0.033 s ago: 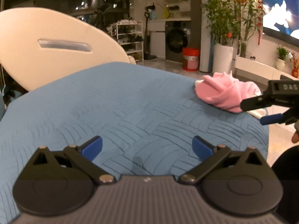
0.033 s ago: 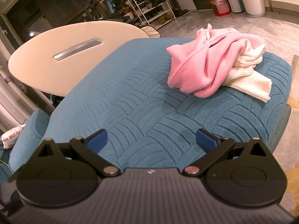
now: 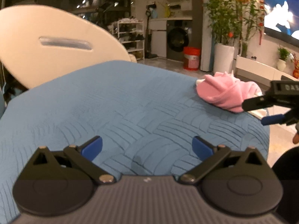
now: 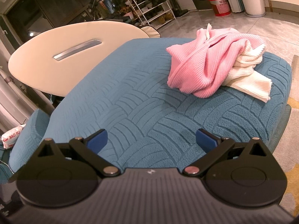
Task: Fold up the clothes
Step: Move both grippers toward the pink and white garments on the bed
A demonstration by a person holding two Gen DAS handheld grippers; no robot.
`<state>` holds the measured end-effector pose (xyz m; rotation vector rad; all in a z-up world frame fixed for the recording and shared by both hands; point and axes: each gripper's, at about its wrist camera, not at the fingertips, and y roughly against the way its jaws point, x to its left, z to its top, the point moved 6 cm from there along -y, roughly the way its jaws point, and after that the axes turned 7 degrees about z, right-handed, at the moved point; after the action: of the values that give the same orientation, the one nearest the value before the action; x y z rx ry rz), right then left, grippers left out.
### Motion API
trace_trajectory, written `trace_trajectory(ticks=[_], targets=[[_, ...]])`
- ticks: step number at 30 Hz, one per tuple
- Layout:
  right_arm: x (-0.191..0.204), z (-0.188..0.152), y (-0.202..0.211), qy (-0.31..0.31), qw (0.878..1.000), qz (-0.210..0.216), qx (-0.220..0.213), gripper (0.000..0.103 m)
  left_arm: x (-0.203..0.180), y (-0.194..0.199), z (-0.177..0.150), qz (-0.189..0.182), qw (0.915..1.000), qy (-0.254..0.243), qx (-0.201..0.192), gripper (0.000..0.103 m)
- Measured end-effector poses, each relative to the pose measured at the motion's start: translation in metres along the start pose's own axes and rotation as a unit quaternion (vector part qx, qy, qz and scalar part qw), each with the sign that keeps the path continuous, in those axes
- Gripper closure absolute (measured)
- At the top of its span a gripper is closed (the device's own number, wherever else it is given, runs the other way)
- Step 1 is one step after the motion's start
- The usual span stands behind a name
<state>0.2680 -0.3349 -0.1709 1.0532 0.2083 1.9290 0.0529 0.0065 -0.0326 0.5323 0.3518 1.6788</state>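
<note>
surface: blue quilted cushion (image 4: 142,100), big bare area in front of me, room to spread the garment flat there.
garment: pink ribbed top (image 4: 203,65) with white ribbed parts, bunched in a heap at the far right corner of the cushion, one white cuff or hem trailing toward the right edge. Nothing folded yet, by my read.
right gripper (image 4: 151,140): fingers wide apart, holding nothing, hovering over the cushion short of the heap. In the left view it (image 3: 256,111) sits just beside the pink heap (image 3: 228,95), nearest to it.
left gripper (image 3: 147,147): fingers wide apart, empty, over mid-cushion, well apart from the garment.
step: reach and grab, then drag to the bare middle and flatten.
how: I pinch one layer at an edge, not the thick twisted bulk. The loose white piece looks the easiest handle. Left comes over for a second edge so I can spread it between both.
risk: heap sits near the cushion edge; a pull outward could drop it to the floor. Pull inward.
</note>
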Motion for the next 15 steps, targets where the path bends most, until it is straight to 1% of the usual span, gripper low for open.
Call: trace_trajectory(ticks=[5, 11, 15], targets=[[0.000, 0.001, -0.002, -0.001, 1.000, 0.000, 0.002, 0.000, 0.012, -0.011, -0.004, 0.007, 0.9989, 0.024, 0.040, 0.000], [0.000, 0.000, -0.002, -0.001, 1.000, 0.000, 0.004, 0.000, 0.026, -0.025, -0.009, 0.015, 0.9946, 0.052, 0.089, 0.000], [0.003, -0.001, -0.003, 0.002, 1.000, -0.001, 0.005, 0.000, 0.030, -0.044, -0.011, 0.019, 0.9935, 0.043, 0.103, 0.000]])
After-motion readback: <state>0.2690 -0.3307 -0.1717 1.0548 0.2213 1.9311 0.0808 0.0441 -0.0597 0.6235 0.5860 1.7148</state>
